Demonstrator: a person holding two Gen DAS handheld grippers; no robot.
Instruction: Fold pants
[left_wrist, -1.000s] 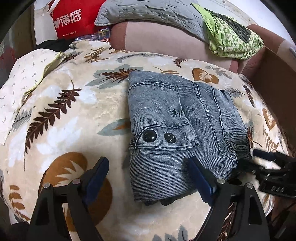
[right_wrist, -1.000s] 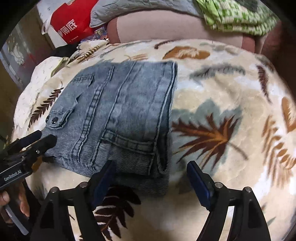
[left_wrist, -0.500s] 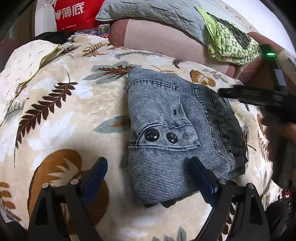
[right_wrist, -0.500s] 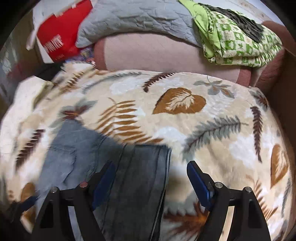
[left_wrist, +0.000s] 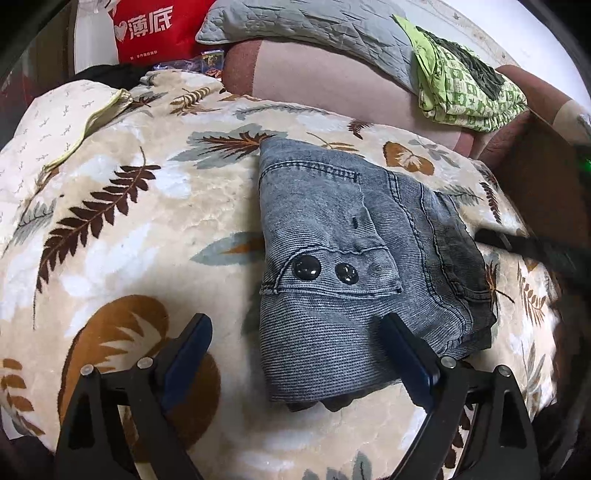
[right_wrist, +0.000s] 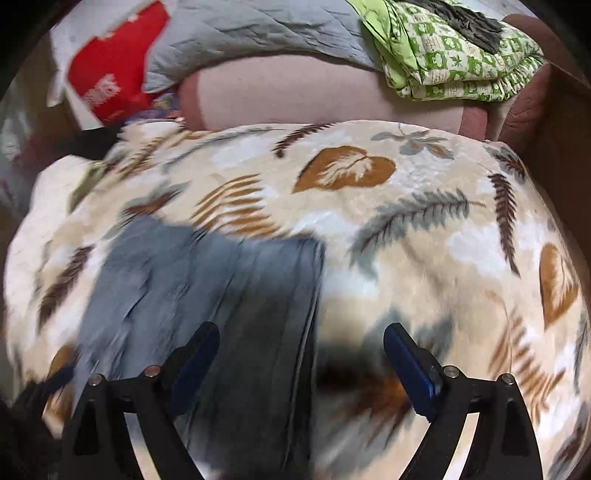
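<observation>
Now the grey denim pants (left_wrist: 354, 266) lie folded into a compact stack on the leaf-print blanket (left_wrist: 122, 236), right of centre in the left wrist view; left claw (left_wrist: 295, 354) hangs spread above the stack's near edge, pinching nothing; right claw (right_wrist: 301, 356) is spread too, jaws just been opening, nothing between the pads, blurred pants below its left finger; green patterned cloth (left_wrist: 465, 92) and red bag (left_wrist: 151, 29) sit far behind.
</observation>
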